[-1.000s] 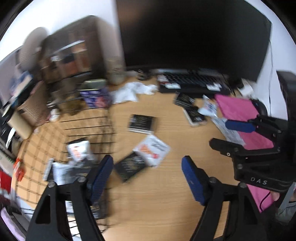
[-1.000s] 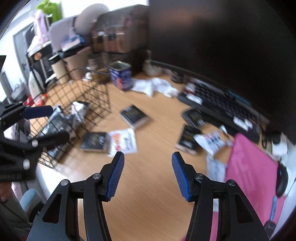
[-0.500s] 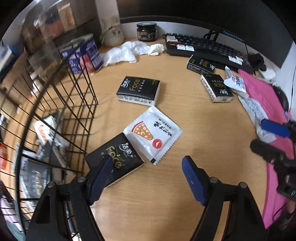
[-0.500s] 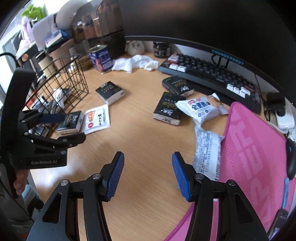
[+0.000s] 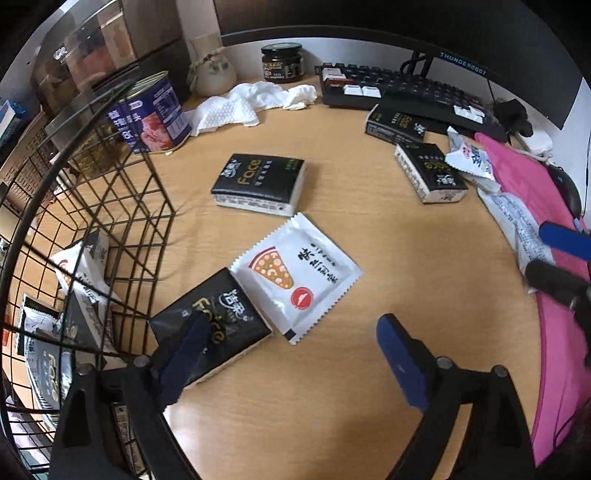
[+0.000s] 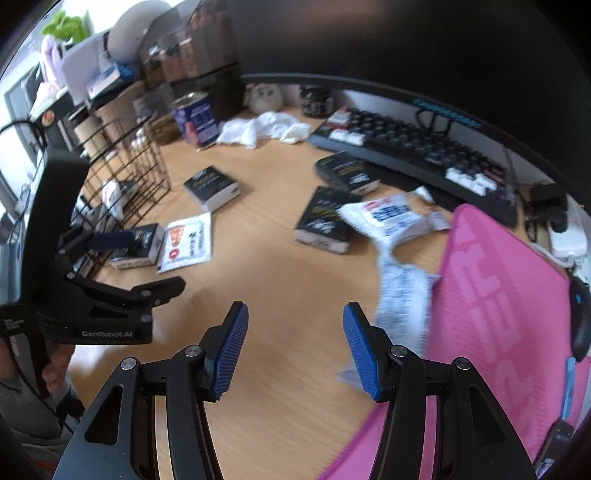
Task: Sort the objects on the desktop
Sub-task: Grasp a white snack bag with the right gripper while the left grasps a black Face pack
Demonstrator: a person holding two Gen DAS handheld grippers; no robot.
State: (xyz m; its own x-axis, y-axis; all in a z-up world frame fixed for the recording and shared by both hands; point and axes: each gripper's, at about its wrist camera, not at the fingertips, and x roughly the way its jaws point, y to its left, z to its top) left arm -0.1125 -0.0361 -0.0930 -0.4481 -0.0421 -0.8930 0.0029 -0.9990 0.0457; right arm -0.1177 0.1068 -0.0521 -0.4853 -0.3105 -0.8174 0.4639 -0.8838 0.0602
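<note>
The table [image 5: 332, 406] looks like smooth, pale wood grain. At left, the basket [image 5: 122, 192] is thin black wire. The white sachet [image 5: 295, 273] and black tissue pack [image 5: 210, 325] are glossy; the far cloth [image 5: 240, 103] is waffled, and the pink mat [image 6: 498, 295] is matt fabric.

Left hand-held gripper [image 5: 291, 354] lower, nearer tissue pack [image 5: 210, 325]

A big black monitor [image 5: 369, 22] stands at the back of the wooden desk [image 5: 332, 406], with a dark keyboard [image 5: 406, 92] in front of it. A pink mat [image 6: 498, 295] lies on one side, and a computer mouse [image 5: 563, 188] sits by it.
</note>
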